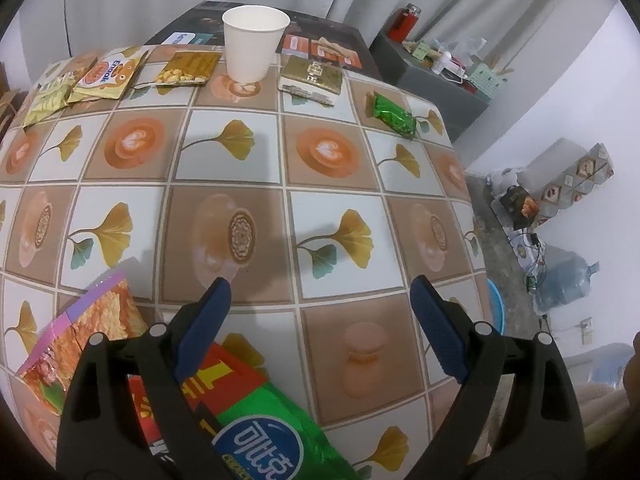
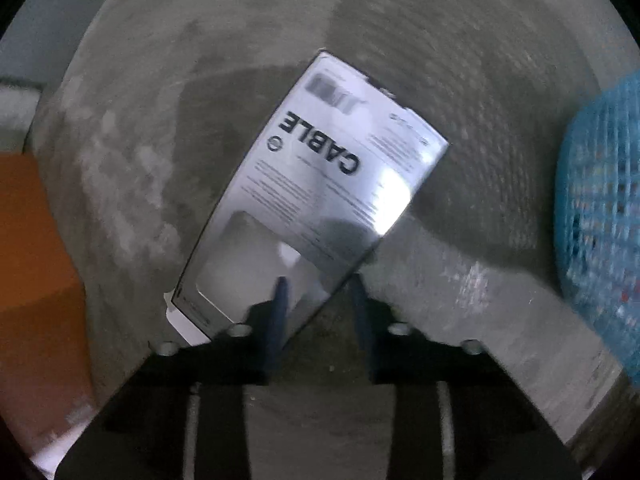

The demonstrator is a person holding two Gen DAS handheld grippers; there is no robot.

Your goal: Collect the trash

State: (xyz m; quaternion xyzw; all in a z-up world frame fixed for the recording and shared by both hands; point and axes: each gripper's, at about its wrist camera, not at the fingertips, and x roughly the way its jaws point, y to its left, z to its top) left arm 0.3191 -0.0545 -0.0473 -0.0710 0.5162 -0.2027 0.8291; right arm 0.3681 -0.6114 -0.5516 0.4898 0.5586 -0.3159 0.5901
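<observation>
My left gripper is open and empty above a patterned table. Under its left finger lie a green snack bag, a red packet and an orange chip bag. Far across stand a white paper cup, a gold packet, a green wrapper and several snack packets. In the right wrist view, my right gripper is over a grey floor, jaws narrowly apart around the lower edge of a white "CABLE" package. Whether they pinch it is unclear; the frame is blurred.
A blue mesh basket is at the right of the right wrist view, an orange object at the left. Beyond the table sit a dark cabinet with clutter, a water jug and floor clutter.
</observation>
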